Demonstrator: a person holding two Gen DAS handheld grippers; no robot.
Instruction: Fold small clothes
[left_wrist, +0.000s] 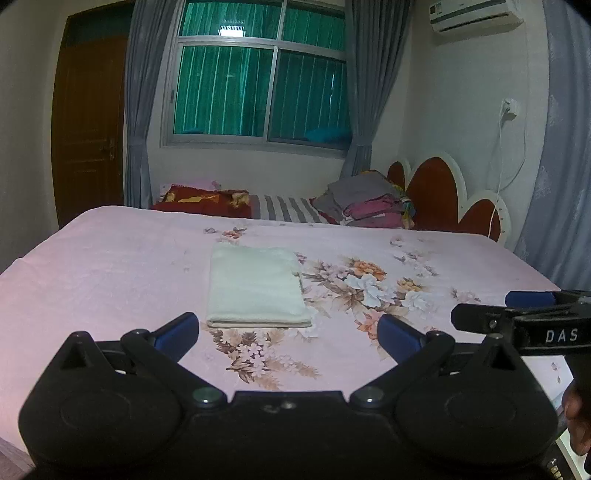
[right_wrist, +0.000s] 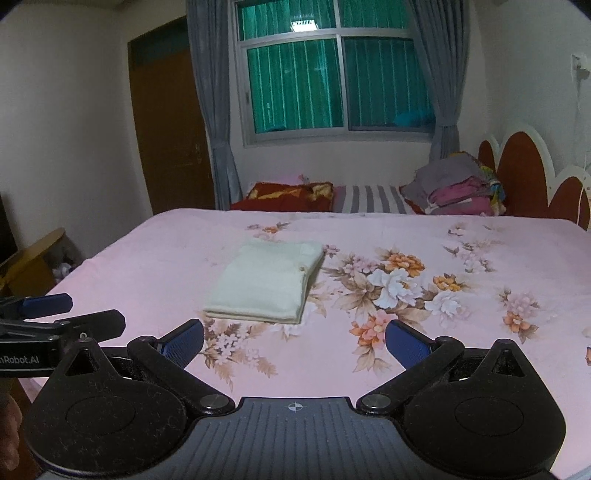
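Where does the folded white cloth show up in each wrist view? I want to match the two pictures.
Left wrist: the folded cloth lies centre-left on the pink bedsheet, just beyond the open left hand-held gripper.
Right wrist: the folded cloth lies left of centre, beyond the open right hand-held gripper.
Shared landmark: the flower print, just right of the cloth in both.

the left tool (left_wrist: 288, 330) body hides the bed (left_wrist: 110, 266) near edge; the right tool (left_wrist: 517, 314) is cut by the frame's right edge, as is a hand (left_wrist: 578, 421) beside it. the cloth (right_wrist: 266, 282) layers are too small to count. the pile (right_wrist: 458, 192) by the headboard cannot be told apart.
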